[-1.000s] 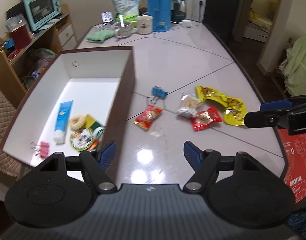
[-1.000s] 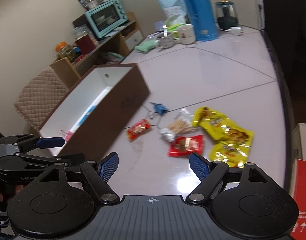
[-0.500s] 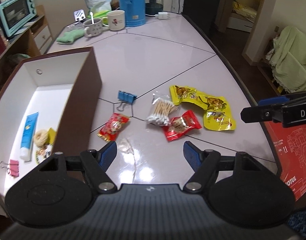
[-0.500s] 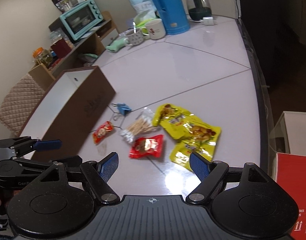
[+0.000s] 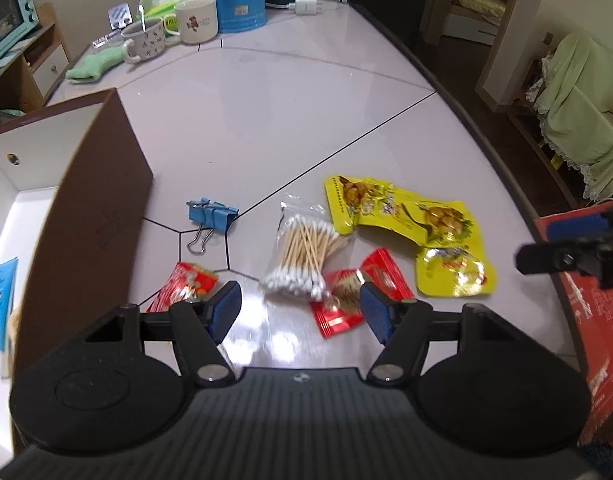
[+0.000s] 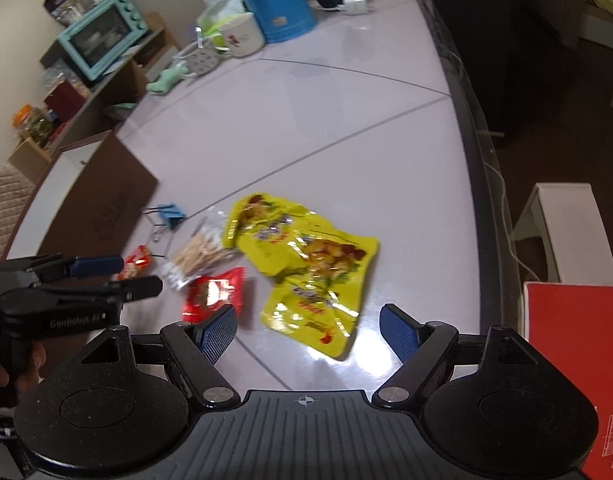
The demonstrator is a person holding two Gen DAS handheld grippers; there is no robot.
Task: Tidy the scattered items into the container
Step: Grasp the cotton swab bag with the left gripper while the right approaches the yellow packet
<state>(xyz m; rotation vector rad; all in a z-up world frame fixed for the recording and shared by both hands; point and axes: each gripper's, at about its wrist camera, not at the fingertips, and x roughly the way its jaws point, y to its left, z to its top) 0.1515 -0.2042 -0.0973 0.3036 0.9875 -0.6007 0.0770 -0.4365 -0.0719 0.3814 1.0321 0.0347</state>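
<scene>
Both pairs of tongs are seen spread wide and empty above the glossy pale worktop (image 5: 290, 120). In the left wrist view, the left tongs (image 5: 300, 312) are poised low in the frame, with the clear packet of wooden cotton swabs (image 5: 304, 254) lying just ahead of the gap between the blue pads, slightly above centre. The packet's long axis is seen to run from lower left to upper right, the white tips bunched at the near end. A red foil snack sachet (image 5: 352, 298) is partly tucked under that near end, and a second small red sachet (image 5: 182, 288) lies at the left pad.

The right tongs (image 6: 308, 330) are held over the two joined yellow foil snack pouches (image 6: 306, 268), which lie just ahead of them in the lower centre of the right wrist view, their length running up and to the left. A blue binder clip (image 5: 210, 214) is set apart at left of centre, nearer the brown-walled, white-lined box (image 5: 90, 216), which fills the left edge of the frame.

The swabs are judged the likelier target of the left tongs and the pouches of the right; a grip across the swab packet's short side would be called for.
</scene>
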